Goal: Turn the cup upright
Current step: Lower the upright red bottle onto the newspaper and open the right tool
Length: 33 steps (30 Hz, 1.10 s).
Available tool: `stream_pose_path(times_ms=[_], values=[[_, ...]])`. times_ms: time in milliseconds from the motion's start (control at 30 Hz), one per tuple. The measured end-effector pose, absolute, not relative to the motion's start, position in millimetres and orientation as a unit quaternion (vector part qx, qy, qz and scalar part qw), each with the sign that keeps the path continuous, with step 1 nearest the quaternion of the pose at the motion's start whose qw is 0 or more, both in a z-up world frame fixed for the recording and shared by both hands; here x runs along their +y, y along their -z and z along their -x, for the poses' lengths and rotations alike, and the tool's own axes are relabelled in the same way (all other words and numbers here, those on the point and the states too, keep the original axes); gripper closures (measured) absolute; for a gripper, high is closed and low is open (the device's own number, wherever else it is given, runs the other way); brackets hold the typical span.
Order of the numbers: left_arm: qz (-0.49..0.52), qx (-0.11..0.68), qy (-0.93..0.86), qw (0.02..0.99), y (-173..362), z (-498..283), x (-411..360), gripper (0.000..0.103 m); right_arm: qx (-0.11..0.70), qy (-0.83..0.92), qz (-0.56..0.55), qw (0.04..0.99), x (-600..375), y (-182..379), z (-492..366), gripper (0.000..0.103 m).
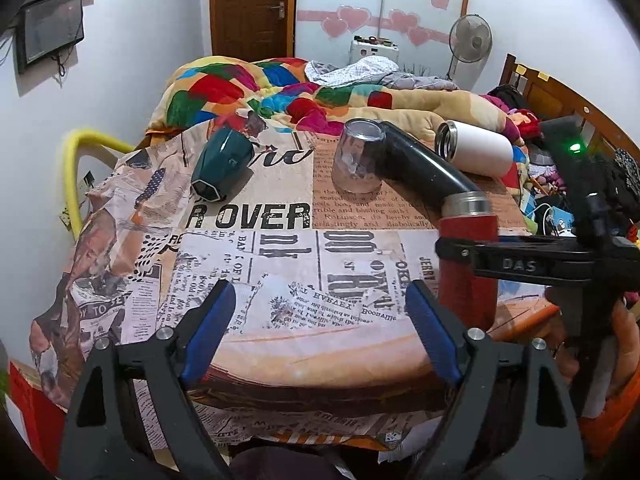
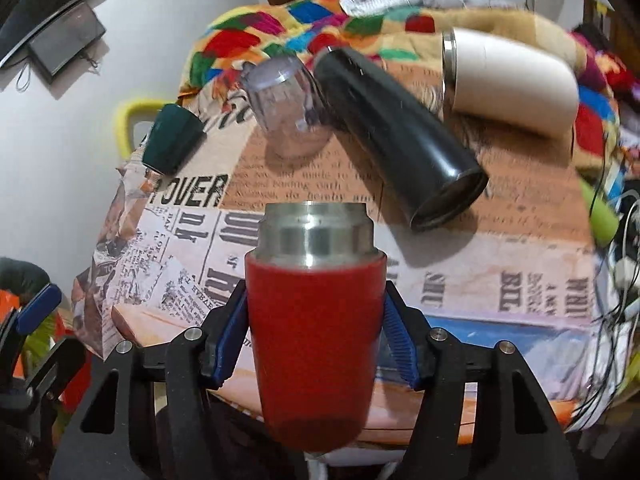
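Observation:
My right gripper point(image 2: 316, 320) is shut on a red cup point(image 2: 316, 336) with a steel rim, held upright with its mouth up near the table's front edge; it also shows in the left wrist view point(image 1: 468, 264). My left gripper point(image 1: 320, 312) is open and empty over the front of the table. A black tumbler point(image 2: 396, 136) lies on its side, as do a white tumbler point(image 2: 508, 80) and a dark green cup point(image 2: 172, 140). A clear glass point(image 2: 288, 108) stands mouth down.
The table point(image 1: 280, 248) has a newspaper-print cloth. A bed with a colourful quilt point(image 1: 280, 88) lies behind it. A yellow chair back point(image 1: 80, 160) stands at the left. Cables and clutter point(image 2: 616, 264) sit at the right.

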<state>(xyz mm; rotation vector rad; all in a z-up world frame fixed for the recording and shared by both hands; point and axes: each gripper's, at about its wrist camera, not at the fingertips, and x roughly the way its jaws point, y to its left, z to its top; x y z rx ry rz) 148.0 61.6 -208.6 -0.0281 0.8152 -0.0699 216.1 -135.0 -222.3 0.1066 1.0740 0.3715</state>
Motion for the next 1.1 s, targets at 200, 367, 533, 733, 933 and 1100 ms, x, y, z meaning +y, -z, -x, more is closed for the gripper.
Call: stream_pose_path(times_ms=[200, 367, 533, 733, 933, 1100], values=[[0.018, 0.398, 0.03, 0.917, 208, -153, 63, 0.014, 0.481, -0.18, -0.04, 0.857, -135, 202, -215, 0.044], [0.018, 0.401, 0.029, 0.915, 210, -157, 64, 0.013, 0.458, -0.189, -0.041, 0.868, -132, 186, -221, 0.044], [0.018, 0.402, 0.029, 0.915, 210, -159, 64, 0.013, 0.442, -0.181, -0.006, 0.879, -122, 179, -227, 0.044], [0.02, 0.407, 0.028, 0.913, 214, -164, 67, 0.013, 0.459, -0.182, 0.012, 0.869, -113, 197, -234, 0.044], [0.025, 0.414, 0.028, 0.909, 220, -169, 71, 0.013, 0.468, -0.189, 0.033, 0.862, -102, 210, -231, 0.044], [0.026, 0.413, 0.029, 0.91, 220, -169, 71, 0.013, 0.473, -0.201, 0.038, 0.857, -97, 207, -231, 0.041]])
